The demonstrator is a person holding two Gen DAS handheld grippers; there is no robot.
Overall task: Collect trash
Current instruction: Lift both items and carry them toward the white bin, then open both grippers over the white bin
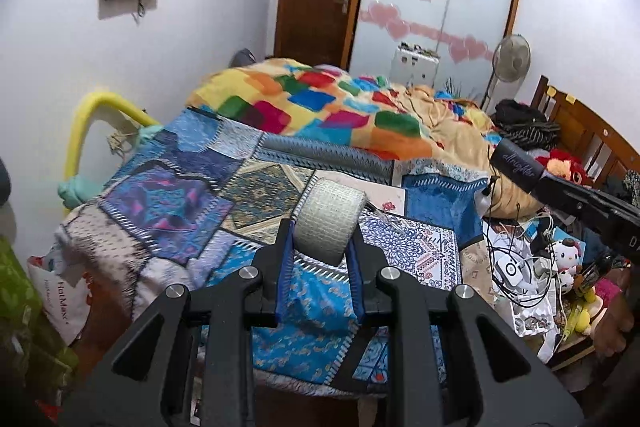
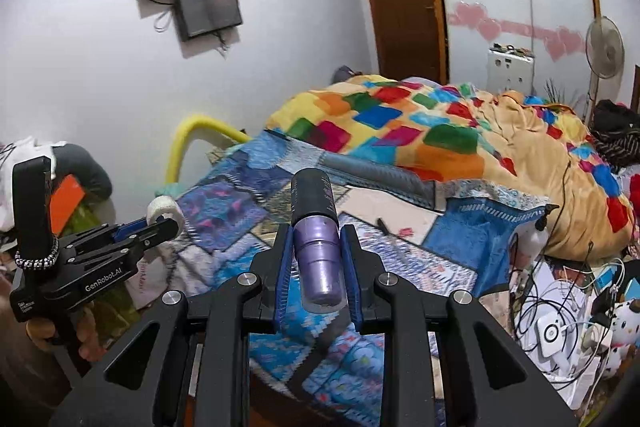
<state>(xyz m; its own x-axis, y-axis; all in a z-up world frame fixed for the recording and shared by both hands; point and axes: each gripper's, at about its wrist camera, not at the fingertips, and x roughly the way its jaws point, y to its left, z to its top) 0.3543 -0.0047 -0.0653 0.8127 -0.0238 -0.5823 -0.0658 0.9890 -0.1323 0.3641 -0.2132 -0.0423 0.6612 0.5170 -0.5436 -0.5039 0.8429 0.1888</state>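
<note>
White gauze roll [image 1: 330,219] and purple-capped black bottle [image 2: 316,239], each clamped between fingers.

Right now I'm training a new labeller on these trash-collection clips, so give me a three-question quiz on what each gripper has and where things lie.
1. True or false: the left gripper is closed on a white woven roll of gauze tape.
2. What does the right gripper hold? A) a yellow foam tube B) a dark spray can with a purple cap C) a white charger
3. Fill in: behind the blue patchwork bedspread lies a blanket printed with many-coloured ____.

Key: 1 true; 2 B; 3 squares.
</note>
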